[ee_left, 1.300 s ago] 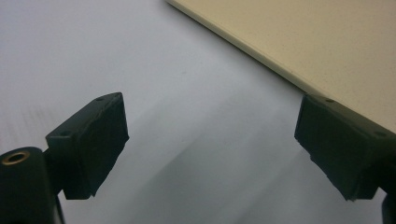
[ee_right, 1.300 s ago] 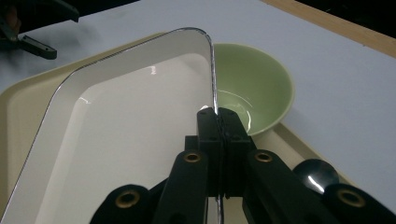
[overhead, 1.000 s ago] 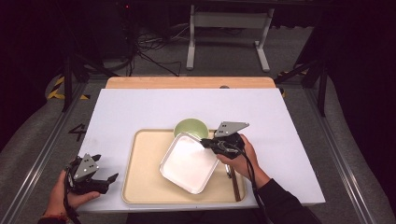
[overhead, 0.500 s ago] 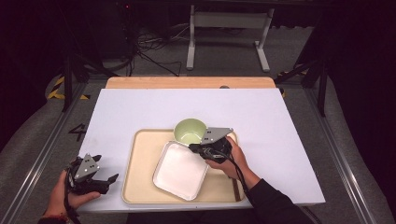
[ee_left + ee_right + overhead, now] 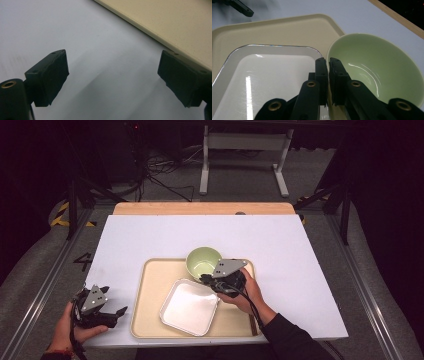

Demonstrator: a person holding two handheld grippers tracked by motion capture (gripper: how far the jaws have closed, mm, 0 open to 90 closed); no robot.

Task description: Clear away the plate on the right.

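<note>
- Setting the white square plate point(image 5: 190, 306) down on the beige tray point(image 5: 150, 290) looks like the step in hand; the plate is lying flat on the tray, just in front of the green bowl point(image 5: 202, 260).
- Right hand-held gripper point(image 5: 212, 282) is sitting at the plate's corner nearest the bowl, jaws all but closed with a thin slit between them. In the right gripper view they are straddling the plate's edge point(image 5: 274, 75), with the bowl point(image 5: 374, 67) just beside them. Judging it as still pinching the rim; can't fully confirm pad contact.
- Next move, as I'm reading it: opening the jaws enough to free the rim, then backing away from the bowl without nudging it.
- Left hand-held gripper point(image 5: 107, 312) is idling wide open over the desk point(image 5: 150, 240), left of the tray, holding nothing; tray edge point(image 5: 160, 22) is just past its jaws.
</note>
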